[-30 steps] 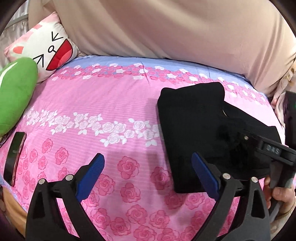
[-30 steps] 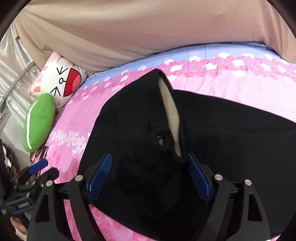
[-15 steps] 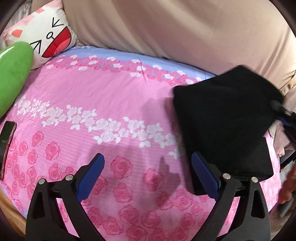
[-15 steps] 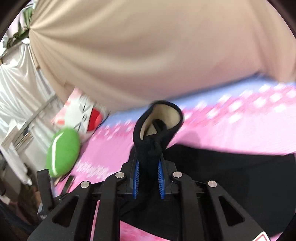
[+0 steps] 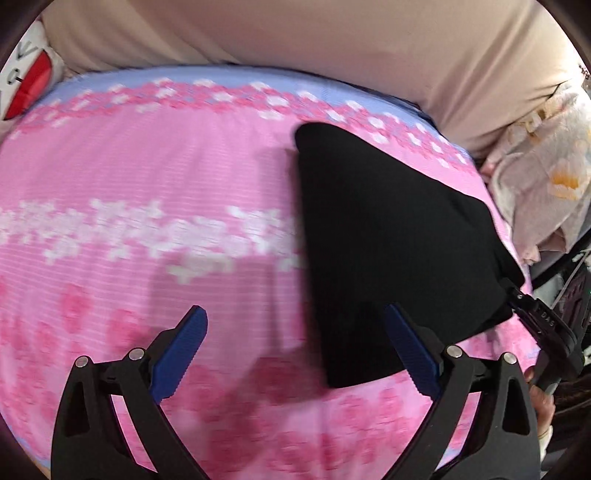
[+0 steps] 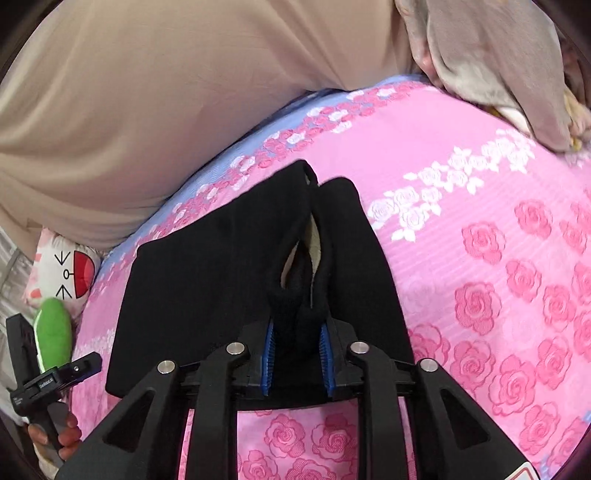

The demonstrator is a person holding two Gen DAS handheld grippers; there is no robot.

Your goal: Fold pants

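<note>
Left wrist view, blurred. Left gripper (image 5: 295, 350) jaws wide apart, nothing between them, above pink rose-print bedspread (image 5: 147, 184). Folded black pants (image 5: 388, 240) lie flat on bedspread; right blue pad overlaps their near edge in view, contact unclear. Right gripper (image 5: 543, 325) at pants' right corner. Beige curtain (image 5: 295, 33) behind. Cartoon pillow (image 5: 26, 77) at upper left.

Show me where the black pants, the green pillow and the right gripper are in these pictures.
black pants (image 5: 388, 236), left wrist view, middle of the folded cloth.
green pillow (image 6: 53, 332), right wrist view, middle of its green side.
right gripper (image 6: 297, 354), right wrist view, between its blue pads, shut on the pants.
</note>
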